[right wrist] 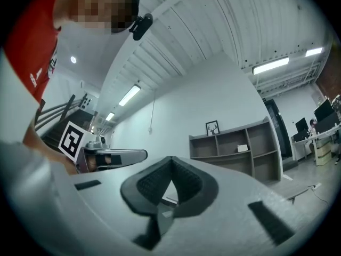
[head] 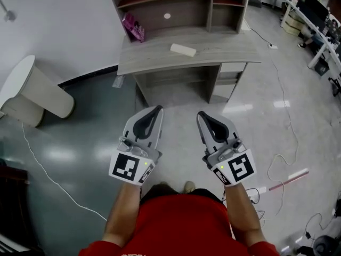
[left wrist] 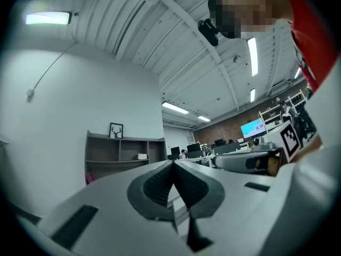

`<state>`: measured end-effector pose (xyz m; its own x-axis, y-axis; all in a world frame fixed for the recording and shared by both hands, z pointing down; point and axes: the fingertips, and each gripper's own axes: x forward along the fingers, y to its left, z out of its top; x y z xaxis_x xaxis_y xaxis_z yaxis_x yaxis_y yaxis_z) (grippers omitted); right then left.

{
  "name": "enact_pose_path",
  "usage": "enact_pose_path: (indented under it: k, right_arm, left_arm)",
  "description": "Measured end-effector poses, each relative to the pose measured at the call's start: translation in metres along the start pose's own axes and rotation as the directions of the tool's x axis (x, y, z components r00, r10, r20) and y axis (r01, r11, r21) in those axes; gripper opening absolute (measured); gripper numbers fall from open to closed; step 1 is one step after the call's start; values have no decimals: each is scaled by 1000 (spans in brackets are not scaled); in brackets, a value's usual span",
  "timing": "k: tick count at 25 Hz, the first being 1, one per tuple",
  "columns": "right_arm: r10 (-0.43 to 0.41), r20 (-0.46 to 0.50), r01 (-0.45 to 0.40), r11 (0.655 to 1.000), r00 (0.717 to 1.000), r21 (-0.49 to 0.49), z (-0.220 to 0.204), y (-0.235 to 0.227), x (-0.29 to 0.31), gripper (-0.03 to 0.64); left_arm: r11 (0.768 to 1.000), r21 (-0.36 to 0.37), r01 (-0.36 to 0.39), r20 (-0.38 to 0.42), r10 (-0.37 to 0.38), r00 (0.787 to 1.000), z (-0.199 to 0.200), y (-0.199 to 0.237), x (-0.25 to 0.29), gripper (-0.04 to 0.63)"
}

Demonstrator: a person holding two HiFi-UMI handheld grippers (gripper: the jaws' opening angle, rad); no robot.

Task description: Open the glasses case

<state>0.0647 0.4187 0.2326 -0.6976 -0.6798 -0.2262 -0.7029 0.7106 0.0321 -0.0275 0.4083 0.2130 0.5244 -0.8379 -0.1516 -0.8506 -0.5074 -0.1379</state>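
Holding both forearms out ahead, side by side and a little apart, the person (head: pixel 176 225) in red has a gripper in each hand and stands back from the desk (head: pixel 154 55). In the head view the left gripper (head: pixel 157 110) and the right gripper (head: pixel 201 114) both point forward toward the desk. Their noses angle slightly in toward each other and the marker cubes (head: pixel 132 167) sit nearest the body. Each gripper's own view looks past the jaws at wall and ceiling, so they're tipped a bit above level, not aimed down at anything.

Jaws: the left ones are pressed together, the dark ribbed pads (left wrist: pixel 159 185) meeting at the tip with nothing between them. Same deal on the right, pads (right wrist: pixel 155 184) closed tip to tip, empty. Neither gripper touches anything.

The glasses case (head: pixel 183 49) is the pale oblong thing lying flat on the grey desktop, roughly mid-desk. It looks closed, though it's small in frame, and it's well apart from both grippers. A pink thing (head: pixel 133 26) leans at the back left of the desk, by the shelf unit (head: pixel 176 7). Off to the left on the floor there's a white rounded piece of furniture (head: pixel 32 92), and a thin white cable (head: pixel 53 183) trails across the floor
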Motion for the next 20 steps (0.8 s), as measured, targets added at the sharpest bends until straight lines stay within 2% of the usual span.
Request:
enact_pose_path:
  k: [6,10,15,20]
  right_arm:
    - [1,-6,-1,1000,1000,9,-9,-33,-1,3]
    - [-3,-6,3,1000,1000,-1,-16,-52,15,3]
    - [-17,-23,17,1000,1000,-19,-36,-80,53,3]
    - [-46,-48,44,998,998,-49,-58,-121,114,5]
  left_arm:
    - [1000,8,-11,-22,11,1000,-12,-6,23,8]
    - [1000,10,-12,-21,13,1000,-22,8,44,8]
    - [1000,-5,-7,-20,7,1000,-47,42,79,8]
    - [1000,-16,5,-14,-6,1000,-74,99,135,8]
